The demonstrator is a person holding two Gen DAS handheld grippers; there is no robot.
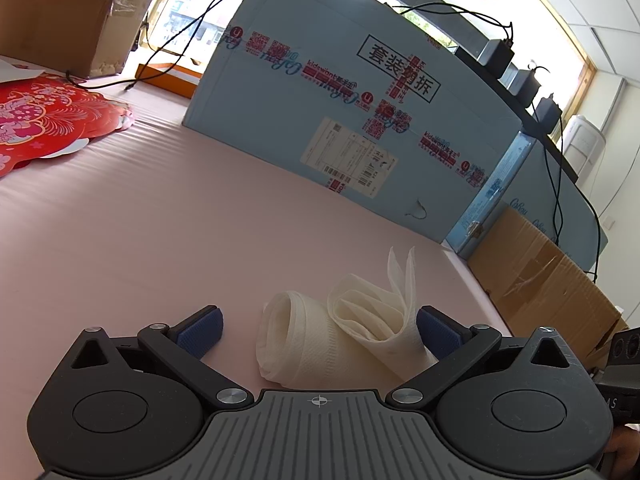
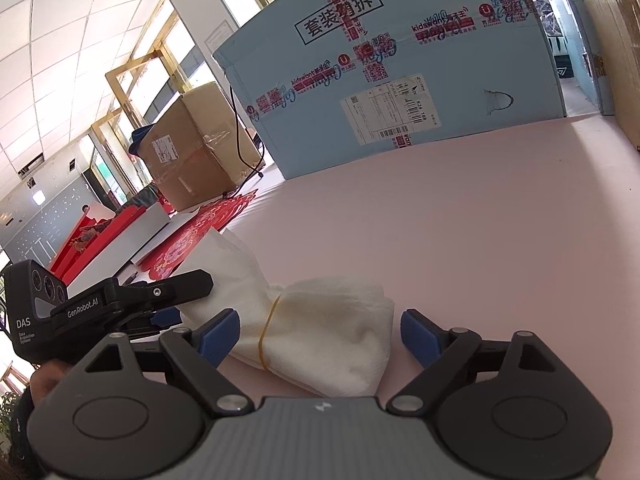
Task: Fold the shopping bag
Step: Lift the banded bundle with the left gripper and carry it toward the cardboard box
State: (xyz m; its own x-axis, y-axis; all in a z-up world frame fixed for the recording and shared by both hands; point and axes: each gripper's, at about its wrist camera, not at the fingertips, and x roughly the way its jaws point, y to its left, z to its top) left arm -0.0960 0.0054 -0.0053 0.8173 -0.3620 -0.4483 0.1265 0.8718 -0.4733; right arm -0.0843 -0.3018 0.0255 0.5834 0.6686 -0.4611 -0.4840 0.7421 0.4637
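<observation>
Lying rolled, bag [image 2: 320,328] | right tool [image 2: 320,334] spread, unpinched | left tool [image 1: 318,330] spread | bag's underside hidden

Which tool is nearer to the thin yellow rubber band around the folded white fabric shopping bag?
Right. The right tool straddles the bag beside the band; the left tool straddles the bag's rolled end, where no band shows.
</observation>
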